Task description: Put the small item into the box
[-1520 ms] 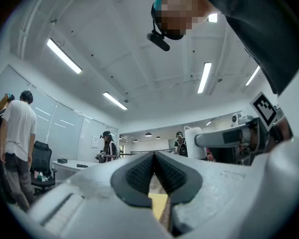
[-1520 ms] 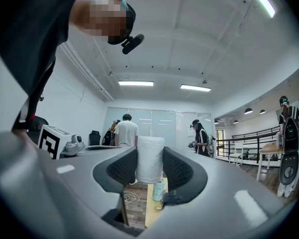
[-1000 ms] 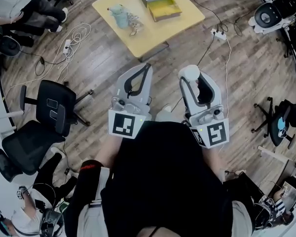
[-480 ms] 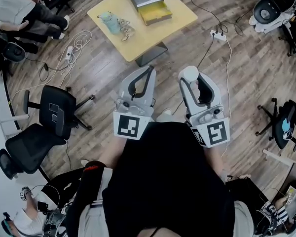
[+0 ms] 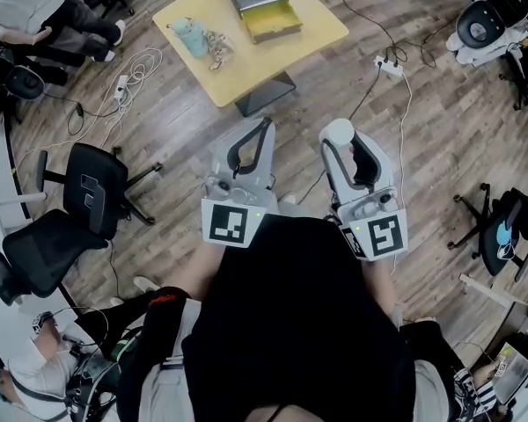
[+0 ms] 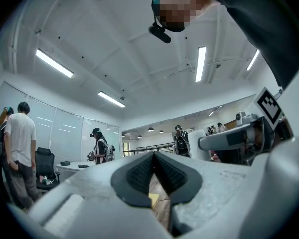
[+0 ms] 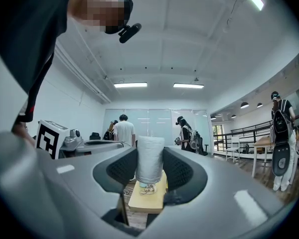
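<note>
Looked along the left gripper (image 6: 154,156), jaws pressed together at the tips with nothing held. Peeked through the thin gap at wood floor (image 6: 163,212) and a small yellow patch (image 6: 153,199). Caught a person in a white shirt (image 6: 20,143) standing far left near a black chair (image 6: 44,164), long lights (image 6: 54,63) overhead

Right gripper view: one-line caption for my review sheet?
Right gripper clamps a white cylinder, pointing toward the yellow table across the room.
</note>
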A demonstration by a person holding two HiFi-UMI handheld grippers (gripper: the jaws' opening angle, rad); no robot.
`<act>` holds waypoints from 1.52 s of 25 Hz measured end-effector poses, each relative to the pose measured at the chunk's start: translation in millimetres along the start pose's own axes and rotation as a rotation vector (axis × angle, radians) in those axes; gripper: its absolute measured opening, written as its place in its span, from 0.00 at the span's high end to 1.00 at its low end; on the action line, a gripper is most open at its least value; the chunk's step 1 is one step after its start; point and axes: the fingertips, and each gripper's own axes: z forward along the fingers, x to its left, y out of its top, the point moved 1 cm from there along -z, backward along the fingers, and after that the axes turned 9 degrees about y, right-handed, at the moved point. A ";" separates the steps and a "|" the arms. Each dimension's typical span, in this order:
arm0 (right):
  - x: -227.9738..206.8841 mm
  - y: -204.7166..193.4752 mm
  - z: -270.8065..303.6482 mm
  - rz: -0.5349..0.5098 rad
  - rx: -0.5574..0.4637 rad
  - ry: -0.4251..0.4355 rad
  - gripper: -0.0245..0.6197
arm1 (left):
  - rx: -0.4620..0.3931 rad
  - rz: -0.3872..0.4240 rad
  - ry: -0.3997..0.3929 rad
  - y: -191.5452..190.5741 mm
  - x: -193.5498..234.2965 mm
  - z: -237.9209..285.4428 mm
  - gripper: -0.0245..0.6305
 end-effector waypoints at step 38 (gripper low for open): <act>-163.9 -30.1 148.4 0.027 0.108 -0.100 0.70 | -0.004 -0.050 -0.103 -60.9 71.1 225.8 0.96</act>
